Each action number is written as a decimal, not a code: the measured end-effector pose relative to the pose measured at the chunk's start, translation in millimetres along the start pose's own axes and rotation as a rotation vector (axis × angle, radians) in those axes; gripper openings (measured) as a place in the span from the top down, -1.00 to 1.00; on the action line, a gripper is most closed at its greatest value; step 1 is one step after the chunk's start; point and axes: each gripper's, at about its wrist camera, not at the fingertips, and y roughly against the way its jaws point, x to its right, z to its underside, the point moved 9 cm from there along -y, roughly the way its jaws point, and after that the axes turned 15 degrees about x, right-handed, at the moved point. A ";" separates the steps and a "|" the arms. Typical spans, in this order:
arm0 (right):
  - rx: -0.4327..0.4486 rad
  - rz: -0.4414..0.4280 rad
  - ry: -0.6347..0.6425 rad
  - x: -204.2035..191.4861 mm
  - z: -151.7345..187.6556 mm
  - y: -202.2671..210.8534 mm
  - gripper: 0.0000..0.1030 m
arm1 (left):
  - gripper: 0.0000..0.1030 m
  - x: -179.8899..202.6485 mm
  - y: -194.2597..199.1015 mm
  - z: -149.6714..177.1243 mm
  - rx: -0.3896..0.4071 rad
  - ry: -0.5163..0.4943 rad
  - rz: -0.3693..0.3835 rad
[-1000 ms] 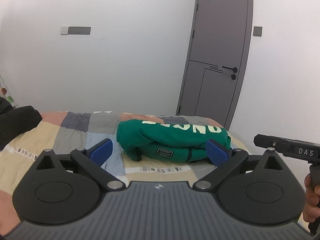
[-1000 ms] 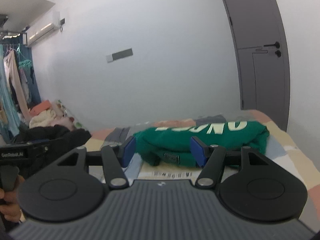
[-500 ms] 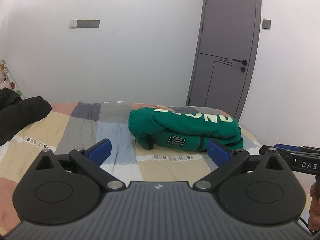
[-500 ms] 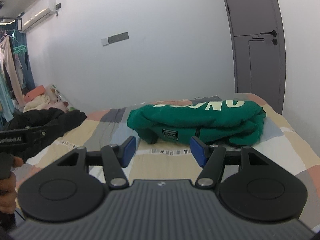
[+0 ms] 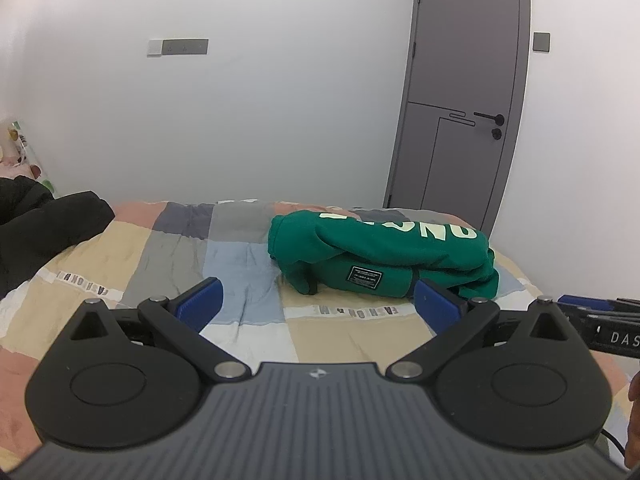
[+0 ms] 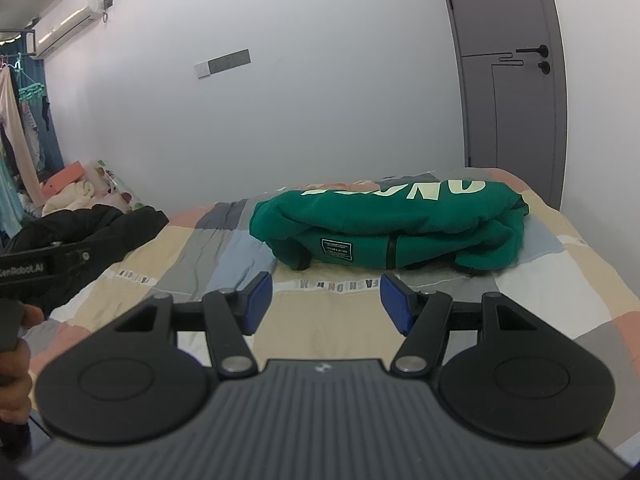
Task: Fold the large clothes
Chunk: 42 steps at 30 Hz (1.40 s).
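Left wrist view: our left claw (image 5: 316,300) and right claw (image 6: 326,300) gape empty; hoodie (image 5: 384,256), frame centre, looks folded, so we judge only tidying remains.

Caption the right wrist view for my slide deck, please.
Open right gripper facing a folded green sweatshirt on the patchwork bed.

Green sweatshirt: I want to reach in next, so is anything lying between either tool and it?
Nothing visible. Only bare patchwork bedspread lies between each open tool and the green sweatshirt; the black coat sits off left.
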 end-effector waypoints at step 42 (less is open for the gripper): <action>0.042 0.059 0.046 -11.0 -12.8 13.4 -1.00 | -1.00 -3.8 26.9 -6.8 0.026 0.004 0.030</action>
